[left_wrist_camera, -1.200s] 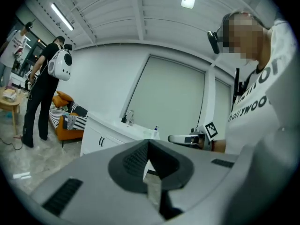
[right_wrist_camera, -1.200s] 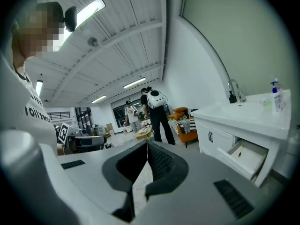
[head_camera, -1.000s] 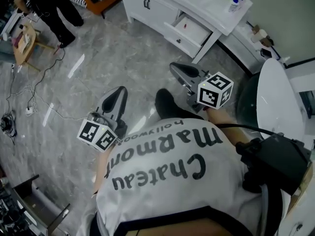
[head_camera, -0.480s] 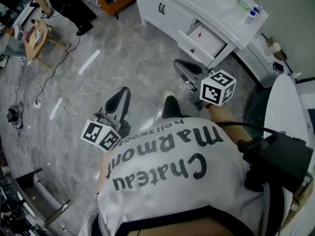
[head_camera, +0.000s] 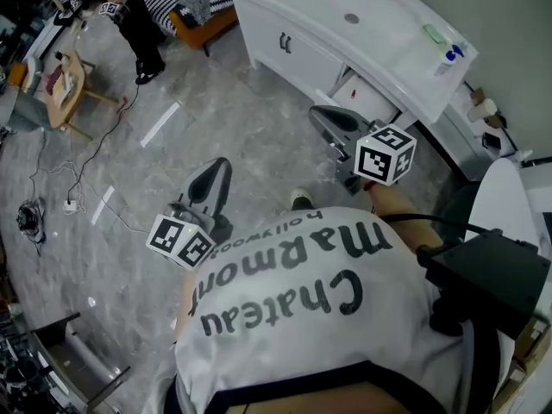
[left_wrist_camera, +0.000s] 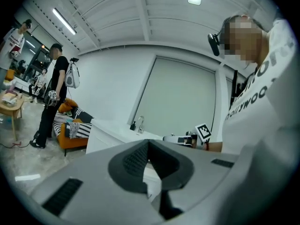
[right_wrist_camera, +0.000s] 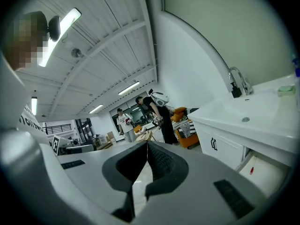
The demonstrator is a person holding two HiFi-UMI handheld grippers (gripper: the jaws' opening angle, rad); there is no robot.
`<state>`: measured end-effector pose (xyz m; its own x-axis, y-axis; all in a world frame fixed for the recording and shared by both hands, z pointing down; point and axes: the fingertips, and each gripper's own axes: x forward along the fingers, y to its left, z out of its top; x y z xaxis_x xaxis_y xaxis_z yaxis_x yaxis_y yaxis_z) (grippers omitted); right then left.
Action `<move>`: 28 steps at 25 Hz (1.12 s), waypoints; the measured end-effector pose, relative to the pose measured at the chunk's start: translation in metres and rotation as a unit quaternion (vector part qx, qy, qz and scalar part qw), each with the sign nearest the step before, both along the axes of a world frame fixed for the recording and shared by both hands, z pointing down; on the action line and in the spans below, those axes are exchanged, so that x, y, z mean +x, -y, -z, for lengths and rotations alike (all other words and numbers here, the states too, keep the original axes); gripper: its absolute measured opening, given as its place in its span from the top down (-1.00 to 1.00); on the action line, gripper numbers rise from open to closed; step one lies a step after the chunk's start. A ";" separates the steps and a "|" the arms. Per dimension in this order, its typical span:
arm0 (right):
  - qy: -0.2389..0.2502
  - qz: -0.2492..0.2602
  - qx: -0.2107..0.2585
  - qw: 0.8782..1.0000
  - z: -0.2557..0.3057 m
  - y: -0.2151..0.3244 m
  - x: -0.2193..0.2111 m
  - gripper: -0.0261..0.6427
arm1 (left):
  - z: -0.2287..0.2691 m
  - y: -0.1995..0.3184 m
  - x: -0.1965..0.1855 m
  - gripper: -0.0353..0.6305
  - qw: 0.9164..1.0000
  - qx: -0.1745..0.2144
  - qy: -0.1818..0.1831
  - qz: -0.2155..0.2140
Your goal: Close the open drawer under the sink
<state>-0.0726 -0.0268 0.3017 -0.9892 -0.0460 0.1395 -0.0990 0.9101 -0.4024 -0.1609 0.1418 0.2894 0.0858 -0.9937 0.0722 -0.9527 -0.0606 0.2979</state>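
A white vanity (head_camera: pixel 293 46) with a sink (head_camera: pixel 349 17) stands at the top of the head view. Its drawer (head_camera: pixel 371 103) under the basin is pulled open, with a small red item inside, and is partly hidden behind my right gripper (head_camera: pixel 316 112). That gripper is shut and empty, a short way in front of the drawer. In the right gripper view the gripper (right_wrist_camera: pixel 146 143) points past the vanity, with the open drawer (right_wrist_camera: pixel 267 172) at the lower right. My left gripper (head_camera: pixel 222 164) hangs over the floor further back, also shut (left_wrist_camera: pixel 149 141) with nothing in it.
A blue-capped bottle (head_camera: pixel 446 59) stands on the counter. A white rounded fixture (head_camera: pixel 509 205) is at the right. An orange striped sofa (head_camera: pixel 194 7), a person in black (head_camera: pixel 138 24), a small wooden table (head_camera: pixel 65 80) and floor cables (head_camera: pixel 34 214) lie to the left.
Both grippers and the person have moved forward towards the vanity. The open drawer now sits right behind the right gripper. Both jaws stayed shut.
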 end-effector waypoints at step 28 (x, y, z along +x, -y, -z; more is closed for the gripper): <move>0.002 -0.033 -0.006 0.999 -0.024 0.158 -0.019 0.89 | -0.003 0.178 -0.038 0.87 0.999 0.012 0.007 -0.043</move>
